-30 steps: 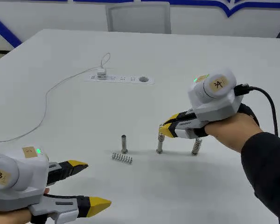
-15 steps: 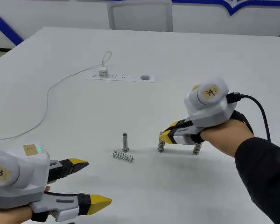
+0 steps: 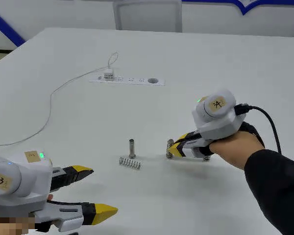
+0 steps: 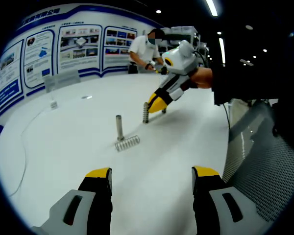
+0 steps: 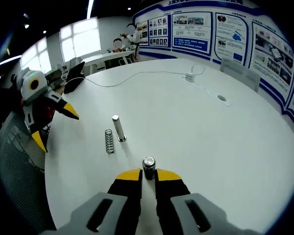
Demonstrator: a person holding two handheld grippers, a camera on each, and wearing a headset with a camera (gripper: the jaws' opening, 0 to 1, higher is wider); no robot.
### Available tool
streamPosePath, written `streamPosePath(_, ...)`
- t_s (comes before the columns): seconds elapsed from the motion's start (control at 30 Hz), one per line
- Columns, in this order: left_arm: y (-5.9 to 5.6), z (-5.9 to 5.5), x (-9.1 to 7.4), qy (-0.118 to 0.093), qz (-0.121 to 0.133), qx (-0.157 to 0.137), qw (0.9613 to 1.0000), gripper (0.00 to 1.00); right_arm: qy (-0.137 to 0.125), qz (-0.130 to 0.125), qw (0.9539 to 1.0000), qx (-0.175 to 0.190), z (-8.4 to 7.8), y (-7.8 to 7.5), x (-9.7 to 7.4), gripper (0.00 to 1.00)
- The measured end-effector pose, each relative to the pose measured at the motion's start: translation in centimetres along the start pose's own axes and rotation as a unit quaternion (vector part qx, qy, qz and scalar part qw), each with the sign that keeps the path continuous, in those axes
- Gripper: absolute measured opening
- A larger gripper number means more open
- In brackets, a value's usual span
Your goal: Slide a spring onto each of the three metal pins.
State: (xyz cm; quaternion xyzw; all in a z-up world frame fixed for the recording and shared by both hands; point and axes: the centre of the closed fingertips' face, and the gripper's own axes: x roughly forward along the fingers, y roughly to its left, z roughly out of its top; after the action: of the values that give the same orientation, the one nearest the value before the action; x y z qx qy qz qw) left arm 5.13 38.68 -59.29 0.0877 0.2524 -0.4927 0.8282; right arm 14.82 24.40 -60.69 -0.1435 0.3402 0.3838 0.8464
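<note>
A bare metal pin (image 3: pixel 132 148) stands upright on the white table (image 3: pixel 88 112), with a loose spring (image 3: pixel 129 163) lying just in front of it. Right of it, the middle pin (image 3: pixel 170 148) carries a spring, and my right gripper (image 3: pixel 174 150) is low on the table, shut on that spring (image 5: pixel 148 168). A third pin with a spring (image 3: pixel 206 157) is mostly hidden behind that gripper. My left gripper (image 3: pixel 98 192) stands open and holds nothing at the near left, well short of the bare pin (image 4: pixel 119 128) and the loose spring (image 4: pixel 127 143).
A white power strip (image 3: pixel 127 81) with a plugged charger and a cable trailing left lies at mid-table. A chair (image 3: pixel 147 14) stands at the far edge. A person (image 4: pixel 142 49) stands in the background beyond the table.
My right gripper has come down along the middle pin, taking the spring from the pin's top to near the table. The left gripper has stayed put.
</note>
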Motion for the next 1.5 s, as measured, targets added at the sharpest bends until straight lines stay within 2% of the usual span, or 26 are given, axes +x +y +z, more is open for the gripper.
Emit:
streamPosePath(0.2,0.0,0.0,0.0,0.000,-0.001,0.001,1.0000,0.67,0.012,0.005,0.9999,0.005,-1.5,0.7,0.1,0.11)
streamPosePath(0.4,-0.1,0.0,0.0,0.001,-0.002,0.002,1.0000,0.67,0.021,0.018,0.9996,-0.003,-2.3,2.3,0.1,0.11)
streamPosePath(0.7,0.1,0.0,0.0,0.000,-0.001,0.002,1.0000,0.67,0.009,0.044,0.9984,-0.034,-0.6,4.6,1.0,0.12)
streamPosePath(1.07,0.0,-0.1,0.1,0.003,-0.003,0.001,1.0000,0.67,0.003,0.068,0.9960,-0.057,1.0,6.7,3.3,0.16)
streamPosePath(1.5,0.0,-0.2,0.1,0.004,-0.002,-0.001,1.0000,0.67,0.003,0.077,0.9953,-0.059,1.7,7.6,5.6,0.16)
